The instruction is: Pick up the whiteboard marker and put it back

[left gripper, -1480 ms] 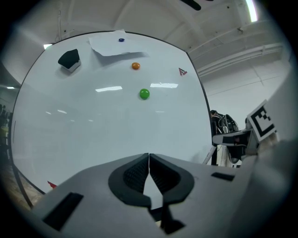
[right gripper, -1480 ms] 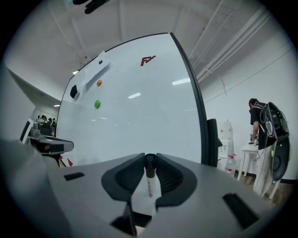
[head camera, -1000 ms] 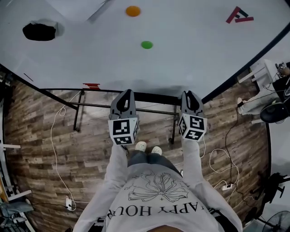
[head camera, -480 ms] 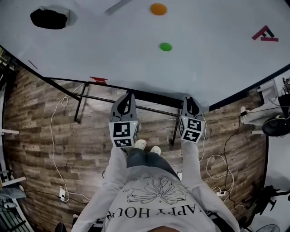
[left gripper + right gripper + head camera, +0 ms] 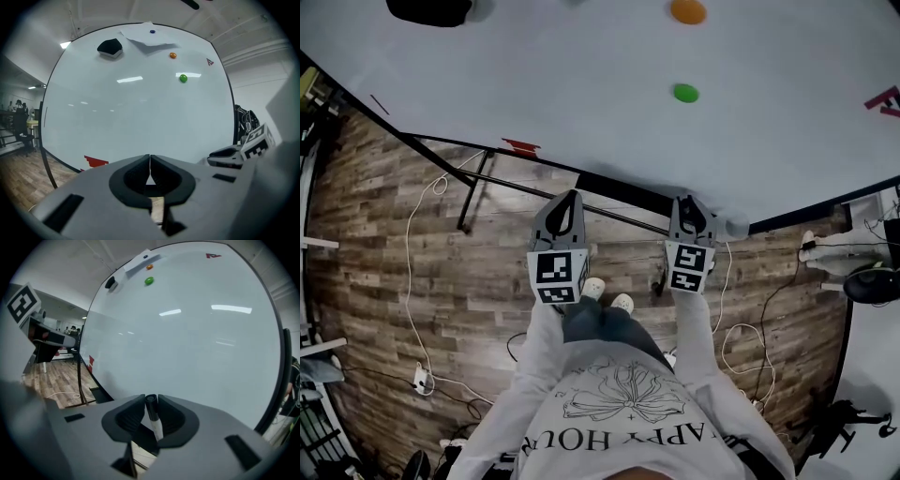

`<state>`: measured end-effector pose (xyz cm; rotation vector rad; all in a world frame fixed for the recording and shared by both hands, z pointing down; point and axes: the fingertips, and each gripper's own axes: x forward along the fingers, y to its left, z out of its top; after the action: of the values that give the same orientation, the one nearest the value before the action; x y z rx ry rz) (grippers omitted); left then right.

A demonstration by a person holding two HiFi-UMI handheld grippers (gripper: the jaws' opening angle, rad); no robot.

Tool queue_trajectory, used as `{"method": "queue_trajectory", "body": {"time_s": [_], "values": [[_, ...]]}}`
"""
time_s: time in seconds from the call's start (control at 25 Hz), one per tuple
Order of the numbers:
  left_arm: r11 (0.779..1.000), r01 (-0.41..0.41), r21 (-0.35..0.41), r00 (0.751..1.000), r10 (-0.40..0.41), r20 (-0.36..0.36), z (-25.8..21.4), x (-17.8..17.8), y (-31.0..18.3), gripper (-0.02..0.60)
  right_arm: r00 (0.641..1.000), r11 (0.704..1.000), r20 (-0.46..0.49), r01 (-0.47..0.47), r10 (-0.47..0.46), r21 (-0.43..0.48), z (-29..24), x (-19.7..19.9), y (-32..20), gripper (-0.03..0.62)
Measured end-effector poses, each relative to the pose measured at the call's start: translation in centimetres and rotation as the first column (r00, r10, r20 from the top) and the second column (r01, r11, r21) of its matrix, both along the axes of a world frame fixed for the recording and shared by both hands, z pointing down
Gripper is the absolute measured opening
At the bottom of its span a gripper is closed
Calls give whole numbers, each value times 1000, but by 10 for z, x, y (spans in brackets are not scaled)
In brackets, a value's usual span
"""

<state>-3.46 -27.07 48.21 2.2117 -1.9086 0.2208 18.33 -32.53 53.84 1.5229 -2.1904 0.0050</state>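
marker between opening hand-held gripper jaws

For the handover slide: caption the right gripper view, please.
Right tool, jaws opening, with the whiteboard marker between them, facing the whiteboard.

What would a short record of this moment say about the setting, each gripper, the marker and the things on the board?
Setting: person standing at a whiteboard
Left gripper: jaws together, nothing between them
Right gripper: whiteboard marker between its pads, jaws opening
On board: green magnet, orange magnet, black eraser
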Motion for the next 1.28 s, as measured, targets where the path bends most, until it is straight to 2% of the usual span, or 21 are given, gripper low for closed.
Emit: {"method": "queue_trajectory", "body": {"time_s": [0.16,0.4,0.8,0.96,1.2,1.28], "values": [[999,29,-12,1000,-29,-4,5,-11,8,6,995,995,-20,92,-93,-25,17,-29,2,105],[998,63,-20,998,-63,1,8,-25,18,6,985,984,-50,163,-167,-68,49,-52,3,133],[995,95,-34,995,-94,24,10,-33,30,6,975,972,-66,204,-213,-114,87,-56,1,137],[995,97,-29,995,-96,26,9,-31,31,6,975,968,-43,212,-220,-136,90,-56,4,150],[997,75,-7,997,-75,23,0,-19,26,6,982,978,0,189,-189,-86,65,-48,10,156],[998,62,6,998,-62,19,-6,-12,23,7,986,985,20,165,-164,-52,49,-43,13,124]]}}
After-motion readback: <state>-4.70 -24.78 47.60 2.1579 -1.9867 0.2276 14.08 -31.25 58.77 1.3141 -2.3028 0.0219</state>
